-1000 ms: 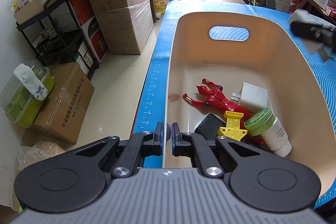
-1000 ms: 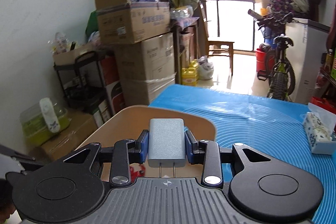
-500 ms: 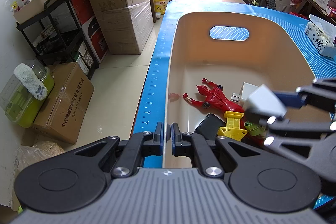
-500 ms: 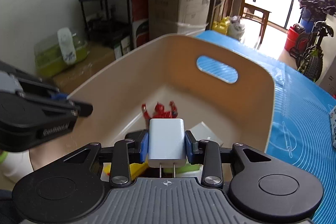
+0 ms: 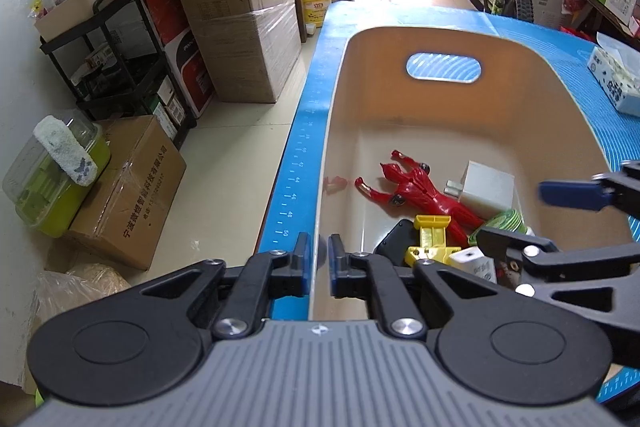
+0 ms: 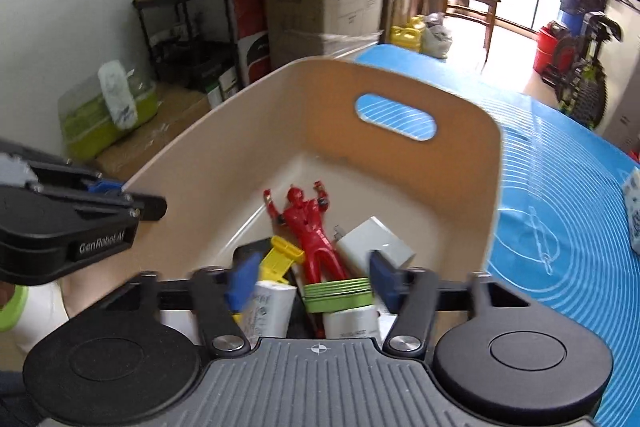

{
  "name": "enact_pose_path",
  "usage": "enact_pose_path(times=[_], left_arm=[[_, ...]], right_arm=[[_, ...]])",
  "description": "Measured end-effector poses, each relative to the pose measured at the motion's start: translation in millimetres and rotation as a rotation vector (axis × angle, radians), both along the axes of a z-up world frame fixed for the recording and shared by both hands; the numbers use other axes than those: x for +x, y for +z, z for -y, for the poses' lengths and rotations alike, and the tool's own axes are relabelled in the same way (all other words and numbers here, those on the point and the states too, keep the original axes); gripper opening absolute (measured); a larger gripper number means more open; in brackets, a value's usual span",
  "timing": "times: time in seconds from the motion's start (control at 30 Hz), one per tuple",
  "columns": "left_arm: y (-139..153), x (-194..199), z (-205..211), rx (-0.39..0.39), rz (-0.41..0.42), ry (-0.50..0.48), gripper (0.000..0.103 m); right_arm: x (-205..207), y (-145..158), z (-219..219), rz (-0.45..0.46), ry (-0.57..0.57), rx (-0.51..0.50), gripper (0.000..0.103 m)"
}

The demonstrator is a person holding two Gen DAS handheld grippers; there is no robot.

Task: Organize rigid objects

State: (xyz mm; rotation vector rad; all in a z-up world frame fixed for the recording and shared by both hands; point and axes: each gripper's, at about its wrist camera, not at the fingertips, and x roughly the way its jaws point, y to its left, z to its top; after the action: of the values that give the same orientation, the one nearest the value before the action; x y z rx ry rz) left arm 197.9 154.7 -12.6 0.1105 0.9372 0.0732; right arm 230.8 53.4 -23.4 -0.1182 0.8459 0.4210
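A beige bin (image 5: 520, 115) (image 6: 304, 115) on the blue mat holds a red toy figure (image 5: 420, 189) (image 6: 310, 223), a white charger cube (image 5: 486, 189) (image 6: 376, 243), a yellow clip (image 5: 430, 239) (image 6: 280, 257), a green-lidded white jar (image 6: 340, 293) and a black object (image 5: 394, 239). A small white charger (image 5: 470, 261) (image 6: 266, 309) lies among them. My right gripper (image 6: 310, 281) is open and empty above the bin; it also shows in the left wrist view (image 5: 536, 219). My left gripper (image 5: 319, 261) is shut on the bin's near left rim.
A blue mat (image 6: 560, 227) covers the table right of the bin. A tissue pack (image 5: 614, 77) lies on it at the far right. Cardboard boxes (image 5: 240, 15), a black shelf (image 5: 116, 51) and a green container (image 5: 56, 179) stand on the floor at left.
My right gripper opened and let go of the small white charger, which now lies in the bin near the yellow clip. The left gripper has not moved.
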Motion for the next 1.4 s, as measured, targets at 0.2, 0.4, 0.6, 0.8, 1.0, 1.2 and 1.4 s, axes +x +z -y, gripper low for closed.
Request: enact_pose_path(times=[0.2,0.4,0.6,0.8,1.0,1.2,1.4], left_arm=[[22,-12,3,-0.020,0.085,0.038,0.084],[41,-21,15,-0.009,0.117,0.038,0.084],[57,-34,24,-0.016,0.148,0.020,0.085],[67,-54,36,-0.016,0.160,0.019,0.085],[76,-76,51,-0.027,0.174,0.014,0.085],[80,-98,66,-0.035,0.182,0.000,0.085],[78,-117,87,-0.032,0.188,-0.034,0.085]], right_arm=[[-14,18,24,0.045,-0.089,0.040,0.095],[-31,39,49,0.072,-0.135,0.060,0.097],[-51,55,67,0.095,-0.156,0.052,0.097],[-74,71,91,0.122,-0.198,0.065,0.097],[-97,85,115,0.137,-0.255,0.068,0.097],[-122,94,136,0.157,-0.280,0.068,0.097],[-147,96,158,0.174,-0.309,0.065,0.097]])
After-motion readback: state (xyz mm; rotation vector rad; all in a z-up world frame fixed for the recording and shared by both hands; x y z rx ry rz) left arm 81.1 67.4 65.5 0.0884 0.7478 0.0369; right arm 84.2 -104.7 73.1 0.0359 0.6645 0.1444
